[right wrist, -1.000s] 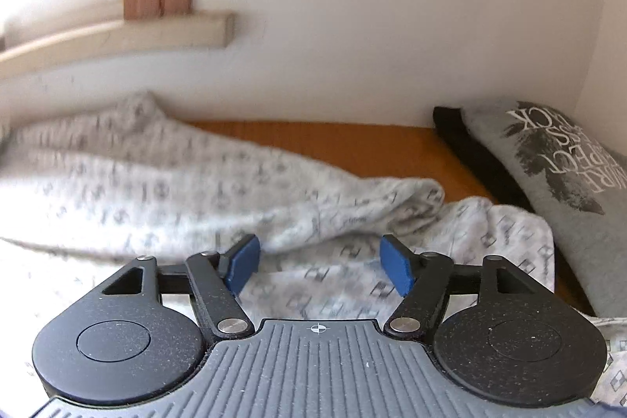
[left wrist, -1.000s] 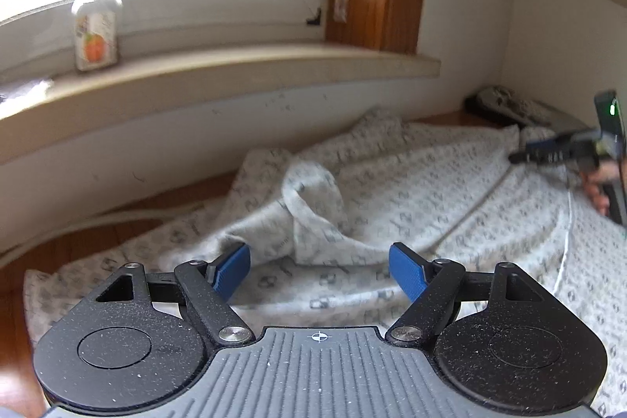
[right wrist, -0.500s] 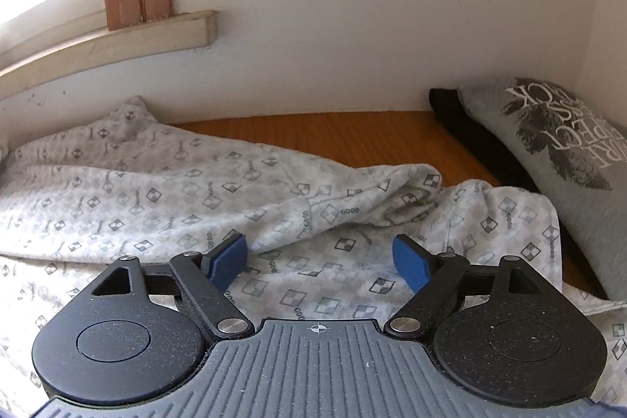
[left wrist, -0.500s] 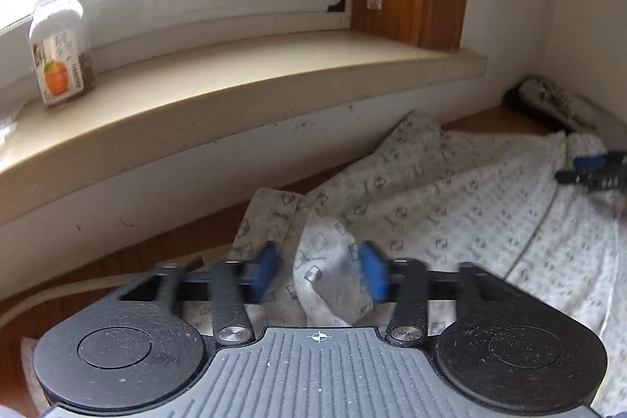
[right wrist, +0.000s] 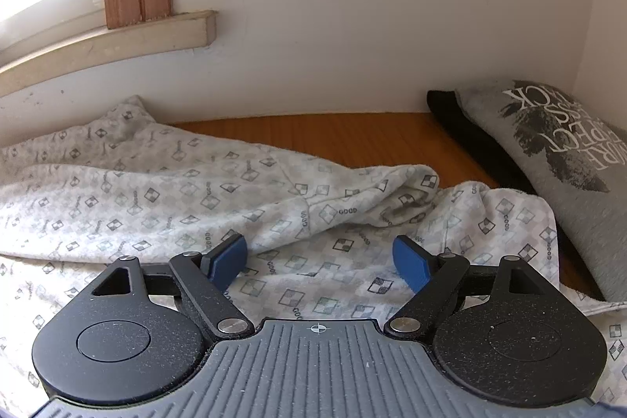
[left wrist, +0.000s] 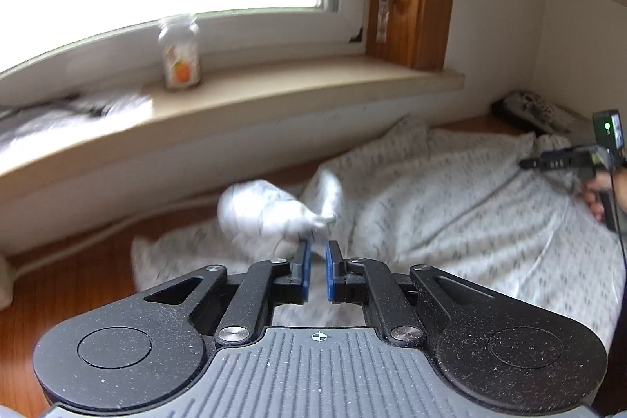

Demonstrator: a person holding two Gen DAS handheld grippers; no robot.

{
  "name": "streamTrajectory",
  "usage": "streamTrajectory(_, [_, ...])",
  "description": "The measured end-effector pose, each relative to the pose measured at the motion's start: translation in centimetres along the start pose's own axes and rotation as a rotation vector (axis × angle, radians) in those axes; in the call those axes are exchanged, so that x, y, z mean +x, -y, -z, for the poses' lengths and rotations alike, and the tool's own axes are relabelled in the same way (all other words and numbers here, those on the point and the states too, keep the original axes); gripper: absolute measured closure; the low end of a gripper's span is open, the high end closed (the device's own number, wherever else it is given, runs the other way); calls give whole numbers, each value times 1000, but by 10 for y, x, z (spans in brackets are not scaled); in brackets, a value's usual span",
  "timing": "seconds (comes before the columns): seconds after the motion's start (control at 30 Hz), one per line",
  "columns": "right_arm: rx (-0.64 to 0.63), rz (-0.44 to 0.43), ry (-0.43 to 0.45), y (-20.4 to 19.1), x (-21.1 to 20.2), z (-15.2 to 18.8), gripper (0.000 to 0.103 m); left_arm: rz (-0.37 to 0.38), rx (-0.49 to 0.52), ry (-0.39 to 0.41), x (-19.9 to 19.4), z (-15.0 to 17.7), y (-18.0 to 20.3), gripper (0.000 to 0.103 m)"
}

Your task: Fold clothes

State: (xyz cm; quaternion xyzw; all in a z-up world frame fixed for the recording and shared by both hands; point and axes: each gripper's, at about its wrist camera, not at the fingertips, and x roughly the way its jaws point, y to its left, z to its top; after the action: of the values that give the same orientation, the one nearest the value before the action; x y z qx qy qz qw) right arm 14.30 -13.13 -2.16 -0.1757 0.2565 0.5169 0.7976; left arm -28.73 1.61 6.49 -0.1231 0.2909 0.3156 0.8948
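A white garment (left wrist: 450, 206) with a small grey check print lies spread over the wooden table. My left gripper (left wrist: 317, 249) is shut on a bunched sleeve end (left wrist: 266, 210) of it and holds that fold, blurred, off the table. In the right wrist view, my right gripper (right wrist: 319, 257) hangs open just above the garment (right wrist: 117, 190), near a crumpled sleeve (right wrist: 392, 190), with nothing between its blue pads (right wrist: 225, 257). In the left wrist view the right gripper (left wrist: 548, 161) shows at the far right edge, with a hand (left wrist: 595, 190) on it.
A folded grey printed shirt (right wrist: 548, 159) on a black cloth sits in the back right corner. Bare wood (right wrist: 313, 132) runs along the wall. A jar (left wrist: 180, 59) and some cloth (left wrist: 58, 116) rest on the window sill. A white cable (left wrist: 78, 245) lies at the left.
My left gripper went from open to shut on the sleeve fold and lifted it off the table. My right gripper opened slightly wider and stayed in place.
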Motion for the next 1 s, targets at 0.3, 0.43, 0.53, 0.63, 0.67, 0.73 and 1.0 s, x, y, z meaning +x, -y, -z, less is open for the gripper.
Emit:
streamTrajectory(0.3, [-9,9,1,-1,0,0,21,-57,-70,37,11,-7,-36,48])
streamTrajectory(0.43, [-10,8,0,-1,0,0,21,-2,-155,7,46,-16,-56,40])
streamTrajectory(0.53, [-10,7,1,-1,0,0,21,25,-167,-32,72,-22,-57,38])
streamTrajectory(0.63, [-12,5,1,0,-1,0,21,41,-177,-75,89,-22,-55,45])
streamTrajectory(0.67, [-13,6,1,0,-1,0,21,48,-175,-82,90,-20,-54,53])
streamTrajectory(0.73, [-13,6,1,0,0,1,21,49,-140,-72,85,-17,-50,75])
streamTrajectory(1.0, [-8,7,1,-1,1,1,21,9,-157,109,-8,-7,-53,92])
